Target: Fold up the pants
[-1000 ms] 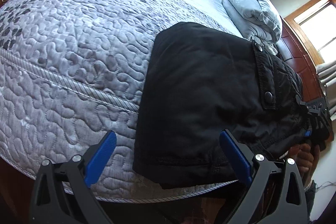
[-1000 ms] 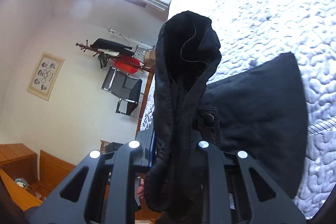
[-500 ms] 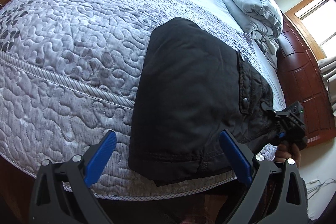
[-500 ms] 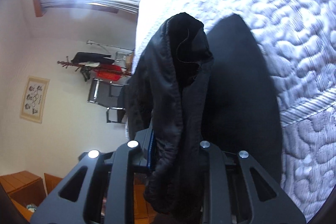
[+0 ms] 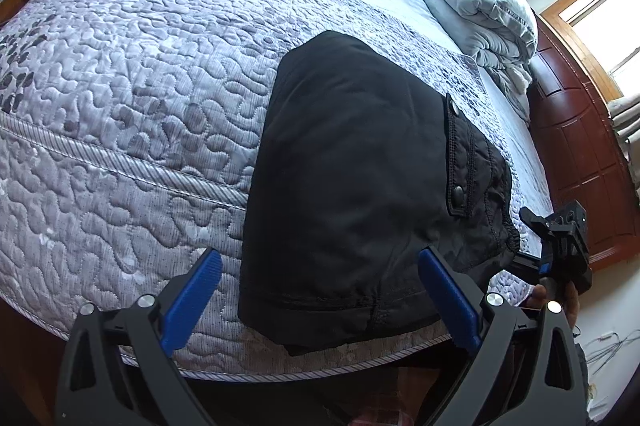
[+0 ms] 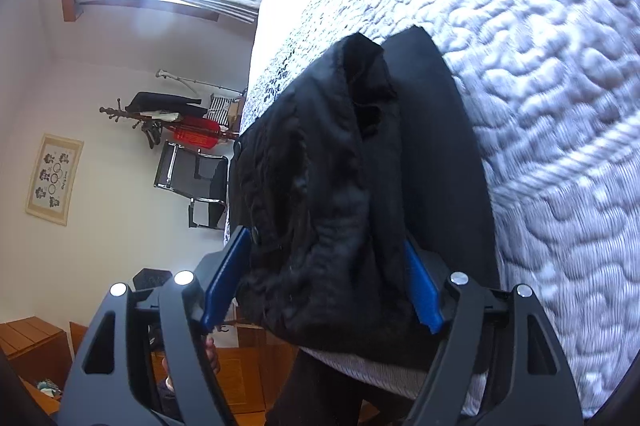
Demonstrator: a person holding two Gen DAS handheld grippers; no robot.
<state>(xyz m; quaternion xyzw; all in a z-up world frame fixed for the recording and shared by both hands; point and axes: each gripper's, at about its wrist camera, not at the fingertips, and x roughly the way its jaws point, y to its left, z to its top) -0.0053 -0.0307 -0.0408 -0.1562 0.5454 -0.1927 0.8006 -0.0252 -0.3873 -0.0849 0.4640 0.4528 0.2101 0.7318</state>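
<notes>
Plainly, the black pants point(image 5: 352, 178) are seen folded into a compact block on the quilted bed point(image 5: 132, 86), laid at the near edge of the bed with their lower hem slightly overhanging the piped border. A snap-buttoned pocket flap is turned toward the right side of the bed, where the bunched waistband end lies.

The left gripper point(image 5: 320, 298) is held above the near edge with its blue fingers point(image 5: 192, 298) spread wide; nothing is pinched between them. One finger is seen over bare quilt just left of the pants, the other over the right part of the pants' lower portion, and contact cannot be told.

The right gripper point(image 6: 324, 282) is set at the bunched waistband end. Its fingers point(image 6: 226, 278) have just been opening and now stand apart, with the gathered cloth bulging between them; the pads are seen just beside the fabric rather than squeezing it. From the left wrist view, the same gripper point(image 5: 560, 246) is seen at the right edge of the bed, beside the waistband, with part of a hand point(image 5: 556, 298) below it.

A folded grey blanket point(image 5: 476, 6) is seen near the far right corner of the bed.
</notes>
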